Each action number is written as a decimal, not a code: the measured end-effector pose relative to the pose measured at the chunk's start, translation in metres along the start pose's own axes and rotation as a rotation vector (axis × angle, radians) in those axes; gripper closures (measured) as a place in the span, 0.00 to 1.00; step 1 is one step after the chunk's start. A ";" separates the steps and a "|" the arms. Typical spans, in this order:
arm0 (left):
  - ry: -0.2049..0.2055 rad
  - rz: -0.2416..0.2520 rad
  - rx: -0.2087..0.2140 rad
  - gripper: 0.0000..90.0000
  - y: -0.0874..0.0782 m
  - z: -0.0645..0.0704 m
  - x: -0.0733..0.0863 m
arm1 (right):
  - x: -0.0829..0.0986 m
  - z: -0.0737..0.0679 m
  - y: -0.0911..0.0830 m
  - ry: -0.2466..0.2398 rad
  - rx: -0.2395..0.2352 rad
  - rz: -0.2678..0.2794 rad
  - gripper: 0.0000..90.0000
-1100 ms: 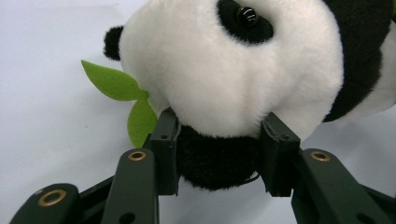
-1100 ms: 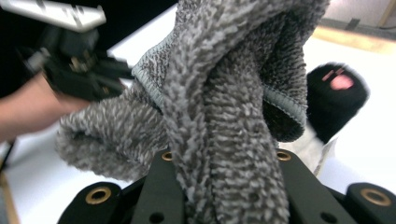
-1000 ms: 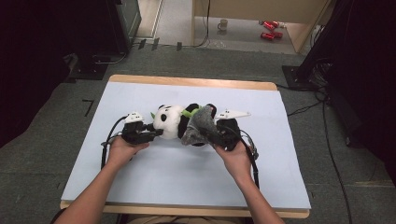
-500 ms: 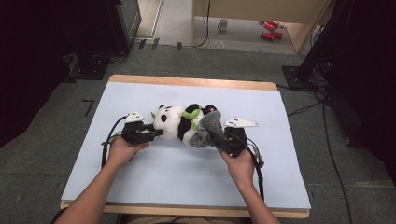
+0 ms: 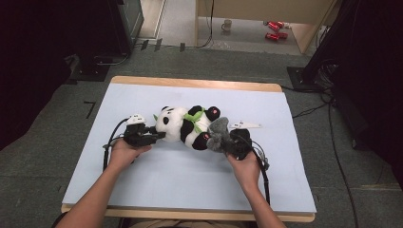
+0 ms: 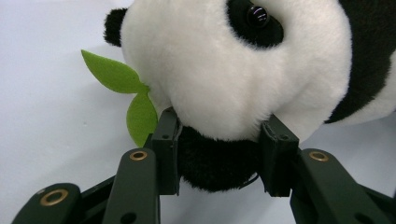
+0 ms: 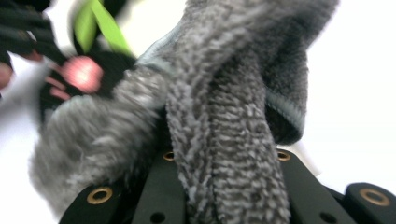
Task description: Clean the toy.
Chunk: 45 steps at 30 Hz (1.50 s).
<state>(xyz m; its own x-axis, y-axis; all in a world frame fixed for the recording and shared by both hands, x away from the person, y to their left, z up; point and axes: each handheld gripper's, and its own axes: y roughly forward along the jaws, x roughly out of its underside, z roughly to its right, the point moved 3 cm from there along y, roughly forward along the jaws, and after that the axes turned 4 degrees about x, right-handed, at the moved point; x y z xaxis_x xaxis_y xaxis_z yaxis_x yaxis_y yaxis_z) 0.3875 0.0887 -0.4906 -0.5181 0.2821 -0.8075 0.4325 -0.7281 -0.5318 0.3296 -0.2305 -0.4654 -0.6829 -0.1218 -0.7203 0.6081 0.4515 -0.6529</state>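
A black-and-white plush panda with green felt leaves lies on its side in the middle of the pale blue mat. My left gripper is shut on the panda's black ear at the head end; both jaws press into the fur. A grey fuzzy cloth bunches at the panda's feet. My right gripper is shut on that cloth, which drapes over its jaws. A pink paw pad shows beyond it.
The mat covers a wooden table standing on grey carpet. A white tag-like plate lies by the right gripper. Cables trail from both grippers. Dark equipment and a wooden desk stand beyond the far edge.
The right hand and its gripper have pulled back toward the near right, drawing the grey cloth down off the panda's body to its feet. The left gripper has stayed put.
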 end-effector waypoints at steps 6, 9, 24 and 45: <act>-0.023 0.011 0.008 0.64 0.000 -0.001 -0.001 | 0.000 0.014 0.007 -0.033 0.054 -0.048 0.87; -0.026 0.011 0.010 0.64 0.000 -0.001 -0.001 | -0.007 0.023 -0.001 0.012 0.053 -0.030 0.87; -0.030 0.014 0.005 0.63 0.000 0.000 0.000 | -0.055 -0.035 -0.064 -0.024 -0.208 0.212 0.87; -0.004 -0.017 0.006 0.63 -0.001 0.000 0.002 | -0.003 -0.005 0.004 -0.066 0.022 -0.064 0.87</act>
<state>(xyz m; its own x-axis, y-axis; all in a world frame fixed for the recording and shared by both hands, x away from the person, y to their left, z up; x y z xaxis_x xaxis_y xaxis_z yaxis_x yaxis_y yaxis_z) 0.3862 0.0896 -0.4913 -0.5284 0.2922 -0.7971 0.4186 -0.7271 -0.5441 0.3319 -0.2246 -0.4648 -0.6931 -0.2081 -0.6901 0.5733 0.4213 -0.7028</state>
